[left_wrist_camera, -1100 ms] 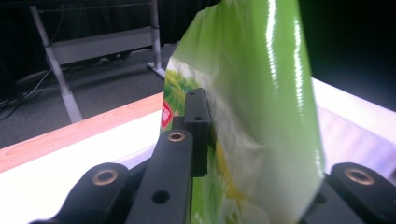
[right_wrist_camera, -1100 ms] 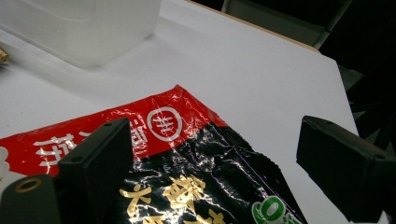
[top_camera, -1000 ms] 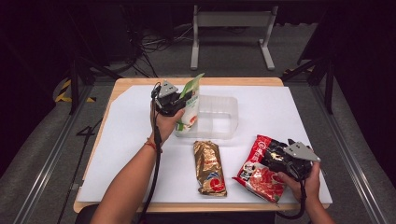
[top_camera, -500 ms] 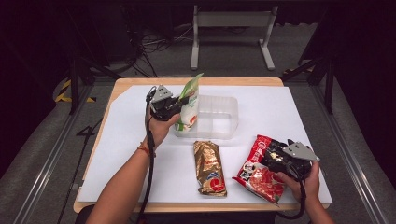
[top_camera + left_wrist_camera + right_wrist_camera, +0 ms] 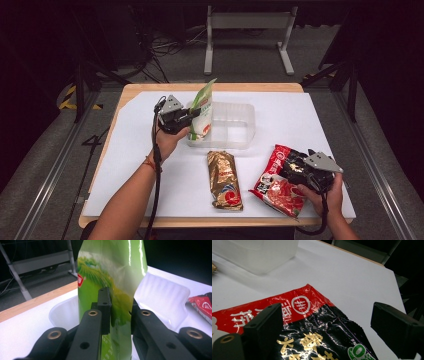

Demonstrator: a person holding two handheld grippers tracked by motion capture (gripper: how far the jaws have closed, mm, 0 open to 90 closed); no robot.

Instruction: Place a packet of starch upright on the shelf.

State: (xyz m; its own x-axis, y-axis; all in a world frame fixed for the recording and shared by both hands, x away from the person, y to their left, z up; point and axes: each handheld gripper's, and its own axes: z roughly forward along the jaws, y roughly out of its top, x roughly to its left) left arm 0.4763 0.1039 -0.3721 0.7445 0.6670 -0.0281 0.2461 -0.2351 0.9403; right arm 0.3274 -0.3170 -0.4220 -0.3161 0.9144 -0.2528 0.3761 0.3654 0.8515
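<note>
Nearest my side of the table [image 5: 130, 190], I had the right gripper [image 5: 300, 167] resting low over the red-and-black packet [image 5: 277, 187], its jaws standing wide apart on either side of the packet's black corner; in the right gripper view the crinkled film [image 5: 312, 337] lay flat between them with nothing pinched, so I judged that hand was simply parked there, ready for a later pick. Just left of it the gold packet [image 5: 225, 180] lay lengthwise on the white sheet, apart from both tools and untouched. Farther out, the left gripper [image 5: 187, 119] was clamped on the green pouch [image 5: 202, 112], and the left gripper view showed why the grip looked the way it did: the two black pads bit into the pouch [image 5: 112, 290] at mid-height from both flat faces, creasing the foil slightly, which kept the tall, floppy bag upright rather than folding over. I held it standing at the left end of the clear plastic bin [image 5: 235, 125], its lower part apparently inside the near-left corner, though I could not tell whether its base touched the bin floor. Standing it against that end, I reckoned, would leave the rest of the bin free for the other two packets. Beyond the table stood a grey metal frame [image 5: 247, 30] on the dark floor.
</note>
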